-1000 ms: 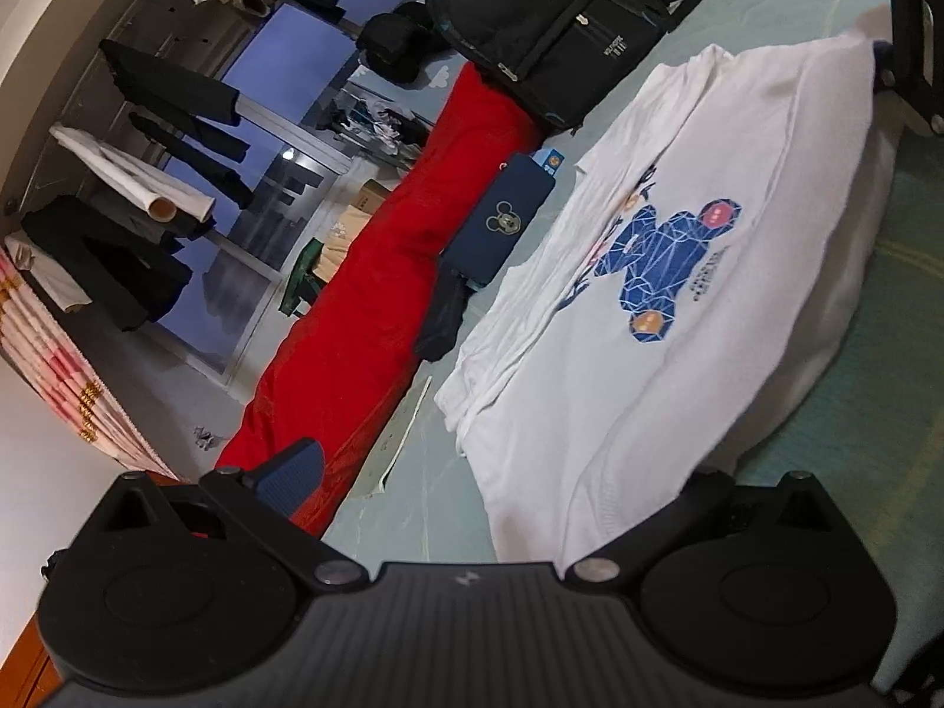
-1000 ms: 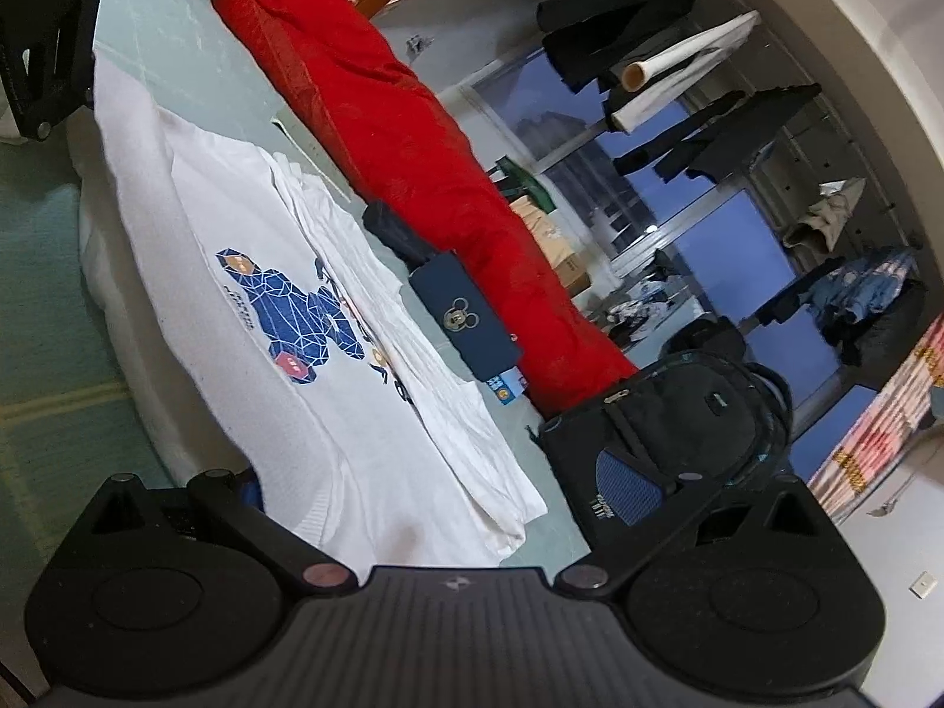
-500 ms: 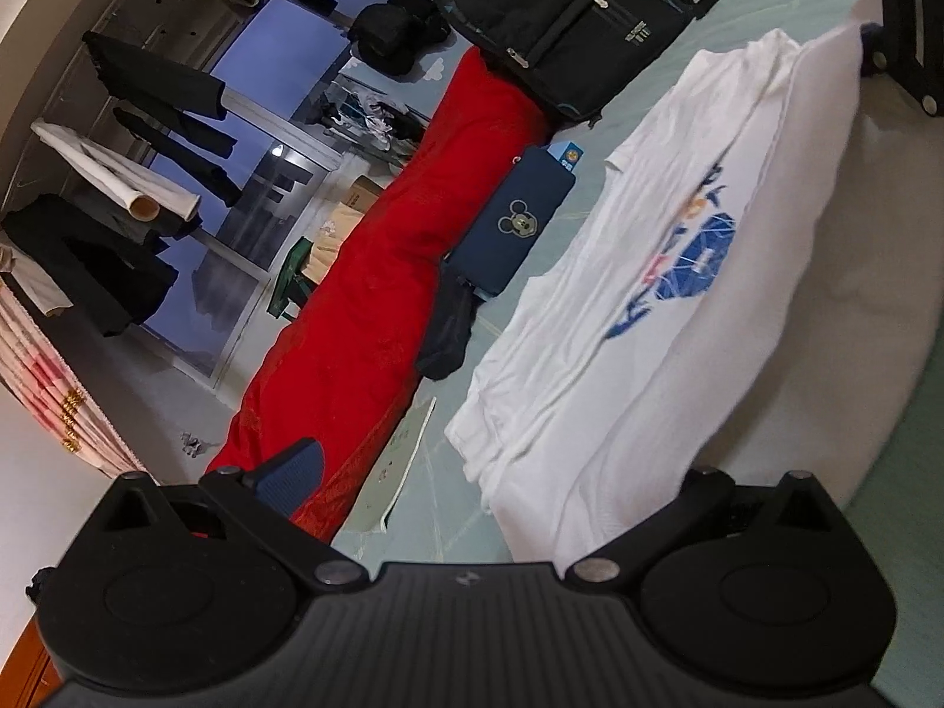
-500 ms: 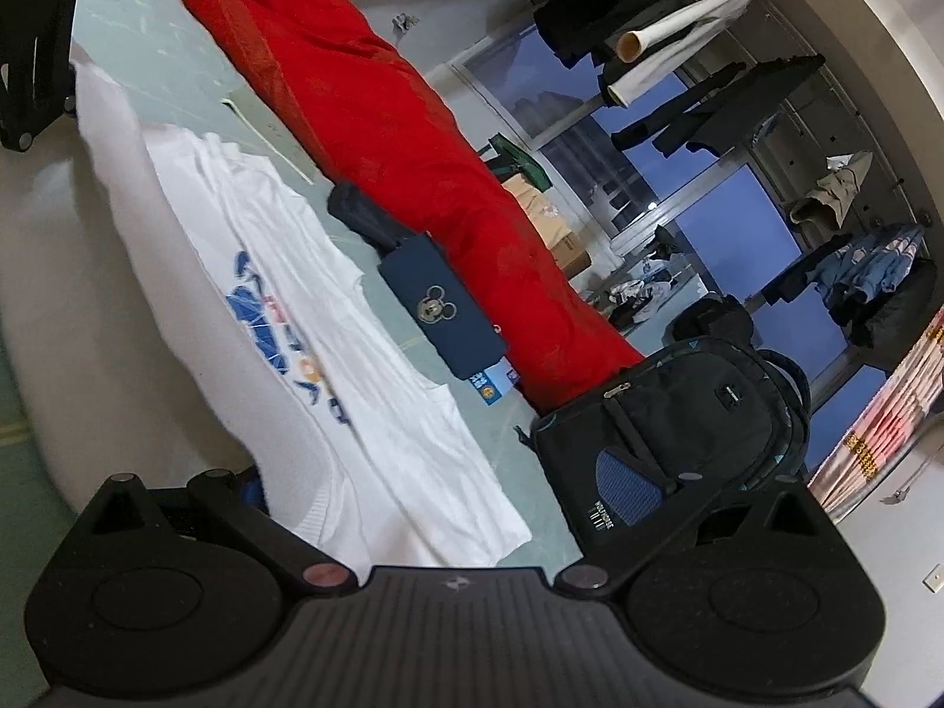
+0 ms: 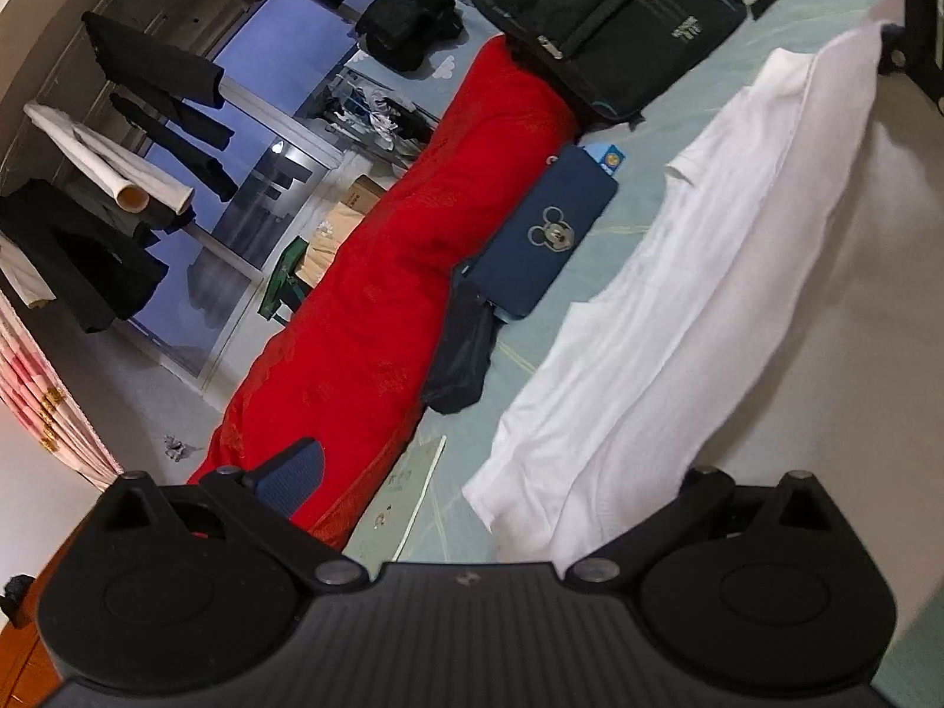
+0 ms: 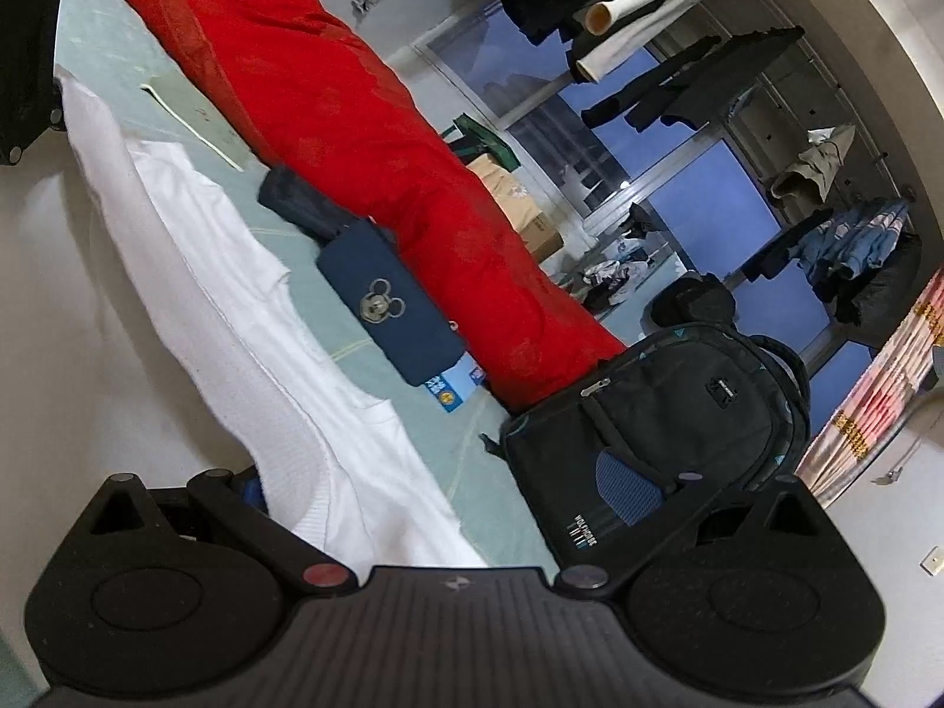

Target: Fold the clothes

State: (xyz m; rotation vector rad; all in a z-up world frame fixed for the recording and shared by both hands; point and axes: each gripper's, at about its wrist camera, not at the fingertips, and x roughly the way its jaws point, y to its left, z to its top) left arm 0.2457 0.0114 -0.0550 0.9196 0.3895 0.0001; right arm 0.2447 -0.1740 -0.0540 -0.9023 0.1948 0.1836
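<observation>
Surface: pale green bed (image 5: 661, 135) is carrying everything.
Lying on it: white T-shirt (image 5: 678, 318), navy pouch (image 5: 543, 242), red quilt (image 5: 377, 307), black backpack (image 5: 602, 17), paper sheet (image 5: 401, 495).

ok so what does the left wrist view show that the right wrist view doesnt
Only the left wrist view shows the left gripper head-on, with one blue fingertip visible. Only the right wrist view shows the denim jacket hanging up and the striped curtain. Both share the white t-shirt, red quilt, navy Mickey wallet and black backpack.
</observation>
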